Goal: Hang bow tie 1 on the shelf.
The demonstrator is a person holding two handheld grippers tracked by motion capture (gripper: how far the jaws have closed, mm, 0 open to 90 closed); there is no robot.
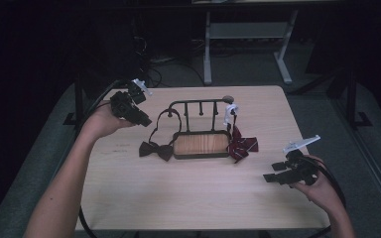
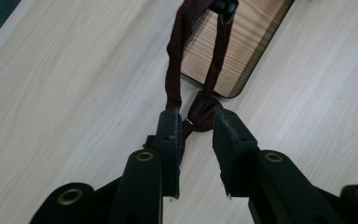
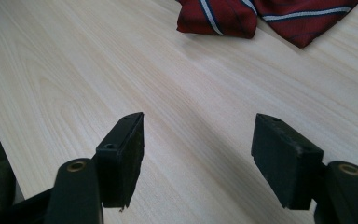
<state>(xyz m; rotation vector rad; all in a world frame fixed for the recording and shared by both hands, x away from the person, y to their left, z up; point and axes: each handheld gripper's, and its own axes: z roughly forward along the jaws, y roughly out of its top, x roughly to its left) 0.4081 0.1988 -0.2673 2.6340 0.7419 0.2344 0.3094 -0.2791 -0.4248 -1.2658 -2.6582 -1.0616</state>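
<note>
A black hook rack (image 1: 198, 102) with a wooden base (image 1: 201, 144) stands mid-table. A dark maroon bow tie (image 1: 156, 149) lies on the table left of the base, and its strap (image 2: 173, 60) loops up over the rack's left hook. My left gripper (image 1: 146, 121) hovers by that strap. In the left gripper view the jaws (image 2: 197, 121) stand apart with the strap and knot between them, the strap lying against the left pad only. A red striped bow tie (image 1: 242, 145) rests at the base's right end. My right gripper (image 1: 270, 177) is open and empty, low over the table (image 3: 198, 135), with the striped bow tie (image 3: 261, 14) ahead.
The light wooden table (image 1: 188, 198) has bare surface across its front half. Its right edge lies just beyond my right hand. A white strap (image 1: 230, 111) hangs at the rack's right end. A grey desk frame (image 1: 207, 49) stands on the floor behind the table.
</note>
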